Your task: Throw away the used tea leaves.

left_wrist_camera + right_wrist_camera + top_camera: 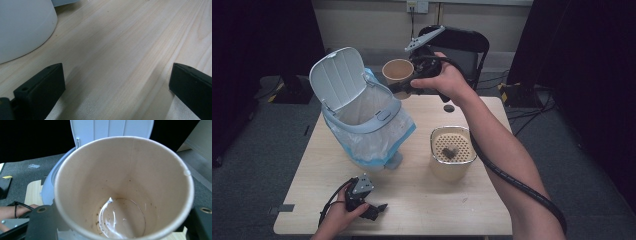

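Closest to the lens in the right gripper view, a brown paper cup point(123, 192) takes up the middle of the frame, its mouth open toward the camera, with a film of liquid and dark specks at its bottom. Black jaws at the lower left and lower right corners press against its sides, so the right gripper point(404, 86) is clamped on the cup. From the high view, the cup point(397, 71) is held in the air at the upper centre of the frame, just right of a white bin point(362, 112) whose lid point(337, 77) stands open and whose blue-edged plastic liner hangs over its side. Right of centre on the wooden counter point(412, 200) stands a cream container point(453, 152) topped by a perforated strainer with a small dark clump on it. At the lower left of the frame, the left gripper point(379, 207) rests low on the counter in the person's hand; its own view shows both jaws spread wide apart over bare wood, nothing between them.
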A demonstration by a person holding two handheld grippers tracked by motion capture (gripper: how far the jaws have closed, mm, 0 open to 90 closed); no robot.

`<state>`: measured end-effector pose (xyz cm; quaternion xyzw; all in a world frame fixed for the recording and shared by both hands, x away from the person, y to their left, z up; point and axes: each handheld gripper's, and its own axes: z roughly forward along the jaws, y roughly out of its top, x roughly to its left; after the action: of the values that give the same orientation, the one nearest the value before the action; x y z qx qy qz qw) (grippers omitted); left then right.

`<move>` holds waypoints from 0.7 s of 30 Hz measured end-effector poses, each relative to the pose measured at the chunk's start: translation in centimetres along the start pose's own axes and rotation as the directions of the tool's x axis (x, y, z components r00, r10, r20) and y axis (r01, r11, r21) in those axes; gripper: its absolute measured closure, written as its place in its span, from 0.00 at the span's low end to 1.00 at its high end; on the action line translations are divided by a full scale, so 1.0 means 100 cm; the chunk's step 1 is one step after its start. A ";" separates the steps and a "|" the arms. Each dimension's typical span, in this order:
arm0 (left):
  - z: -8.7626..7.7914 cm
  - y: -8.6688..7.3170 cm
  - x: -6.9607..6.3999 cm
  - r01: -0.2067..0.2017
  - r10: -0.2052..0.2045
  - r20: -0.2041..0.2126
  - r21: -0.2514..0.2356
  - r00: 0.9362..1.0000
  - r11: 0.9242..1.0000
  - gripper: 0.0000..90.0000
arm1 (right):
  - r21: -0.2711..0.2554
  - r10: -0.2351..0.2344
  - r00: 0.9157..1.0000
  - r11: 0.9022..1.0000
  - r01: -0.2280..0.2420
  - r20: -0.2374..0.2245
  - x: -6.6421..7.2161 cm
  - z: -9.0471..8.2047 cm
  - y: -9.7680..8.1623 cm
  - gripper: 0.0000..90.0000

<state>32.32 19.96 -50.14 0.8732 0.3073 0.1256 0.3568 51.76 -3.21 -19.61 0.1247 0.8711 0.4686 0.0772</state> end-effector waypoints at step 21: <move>0.000 0.000 0.000 -0.007 0.007 -0.004 0.005 1.000 1.000 0.00 | -0.008 -0.014 0.998 1.000 0.013 -0.055 0.013 0.045 0.014 0.30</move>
<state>32.33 19.99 -50.09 0.8747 0.3055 0.1280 0.3537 51.81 1.50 -20.89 0.1056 0.8718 0.4749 0.0568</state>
